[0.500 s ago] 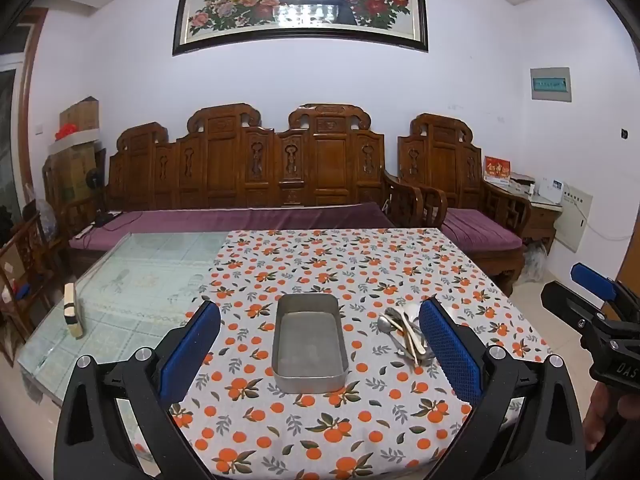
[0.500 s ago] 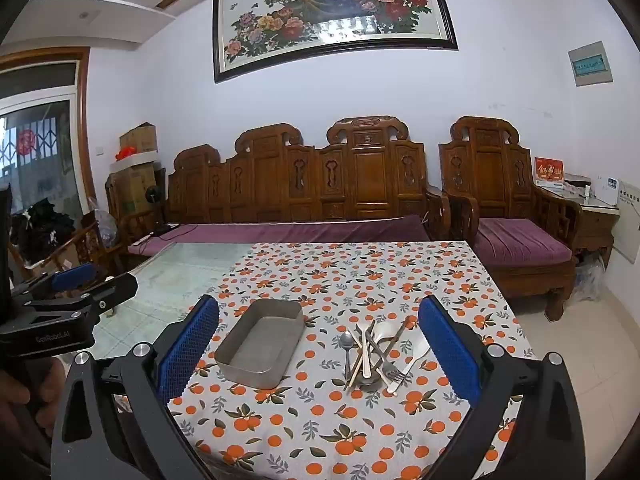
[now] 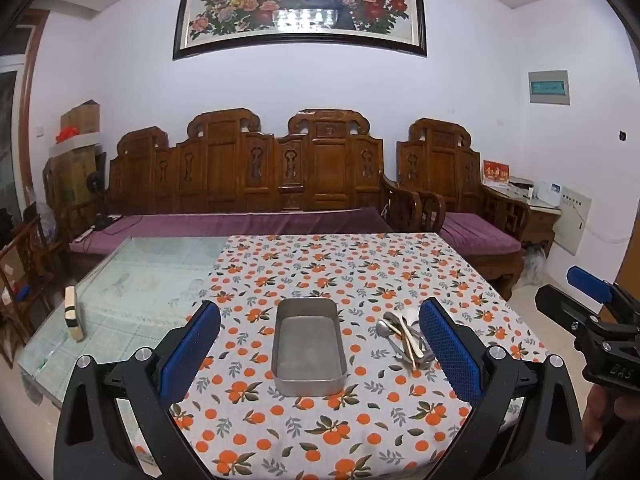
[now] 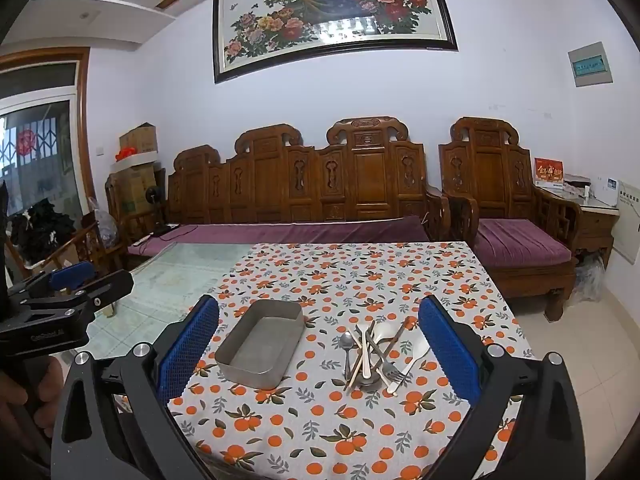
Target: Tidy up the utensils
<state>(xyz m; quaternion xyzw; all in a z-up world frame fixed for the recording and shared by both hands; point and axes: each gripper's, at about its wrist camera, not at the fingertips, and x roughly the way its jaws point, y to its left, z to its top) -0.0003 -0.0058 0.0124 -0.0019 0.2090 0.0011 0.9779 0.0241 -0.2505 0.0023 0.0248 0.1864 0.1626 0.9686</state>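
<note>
An empty rectangular metal tray (image 3: pixel 308 384) (image 4: pixel 244 370) sits on the orange-print tablecloth (image 3: pixel 320 432) (image 4: pixel 320 432). To its right lies a pile of utensils (image 3: pixel 404 340) (image 4: pixel 374 354): metal spoons, a fork, wooden chopsticks and white plastic spoons. My left gripper (image 3: pixel 320 356) hovers open above the near table edge, framing the tray, nothing between its blue pads. My right gripper (image 4: pixel 318 352) is open too, framing tray and pile, holding nothing. Each gripper also shows at the edge of the other's view: the right gripper (image 3: pixel 592 320), the left gripper (image 4: pixel 60 300).
The bare glass tabletop (image 3: pixel 132 296) extends left of the cloth, with a small wooden block (image 3: pixel 74 316) on it. A carved wooden bench (image 3: pixel 248 184) and armchair (image 4: pixel 516 216) with purple cushions stand behind the table. A hand (image 4: pixel 24 400) grips the left tool.
</note>
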